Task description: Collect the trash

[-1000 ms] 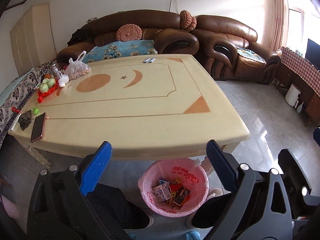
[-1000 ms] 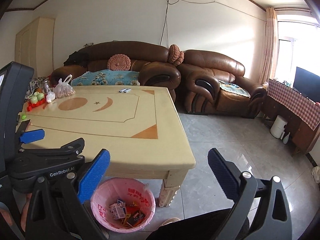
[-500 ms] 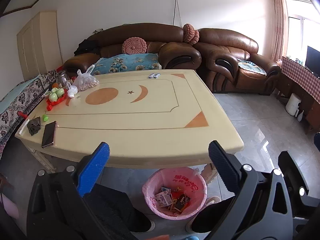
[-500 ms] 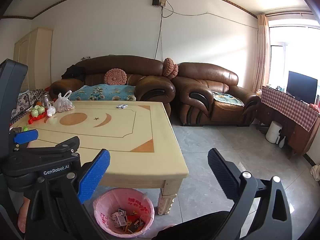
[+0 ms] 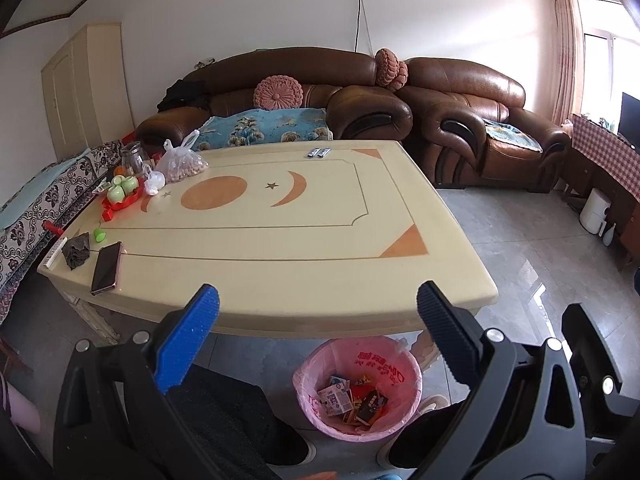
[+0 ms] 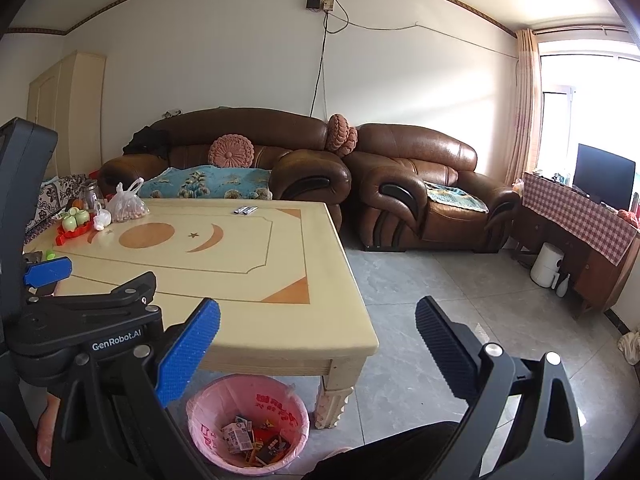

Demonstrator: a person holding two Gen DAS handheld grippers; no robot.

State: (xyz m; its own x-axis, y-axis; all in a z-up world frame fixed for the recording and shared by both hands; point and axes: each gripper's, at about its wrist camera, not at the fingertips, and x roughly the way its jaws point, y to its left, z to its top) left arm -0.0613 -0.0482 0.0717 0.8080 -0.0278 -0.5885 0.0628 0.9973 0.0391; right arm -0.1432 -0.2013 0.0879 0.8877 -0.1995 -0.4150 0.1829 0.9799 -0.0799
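- Left tongs [image 5: 318, 310]: jaws spread wide, nothing between them; held above the near edge of the tabletop [image 5: 280, 240].
- Right tongs [image 6: 318, 322]: jaws likewise wide apart and empty; held off the tabletop's near right corner, above the floor [image 6: 460, 292].
- The left tongs' body shows at the left of the right wrist view, beside the right tongs.
- Pink-lined bin [image 5: 358, 388] stands on the floor just below the tabletop's near edge, by the table leg [image 6: 332, 406]. It lies below and between the left tongs' fingers in that view.
- Trash [image 5: 352, 400] sits inside the bin: small cartons and dark and red wrappers. Print too small to read.
- Tabletop, near left corner: phone [image 5: 106, 267] face up, dark crumpled cloth [image 5: 77, 250] just beside it, small green cap [image 5: 99, 234] near the cloth.
- Tabletop, far left: red tray with green cups [image 5: 122, 192], clear plastic bag [image 5: 182, 164] of pale round items, glass jar [image 5: 132, 158] behind the tray.
- Tabletop, far edge: two small silver packets [image 5: 319, 153] side by side, well apart from the rest.
- Centre of the tabletop bare apart from the inlaid circle, star and crescent.
- Beyond: brown leather sofa [image 5: 288, 92] with round pink cushion [image 5: 278, 93]; armchair [image 6: 420, 184] to its right.
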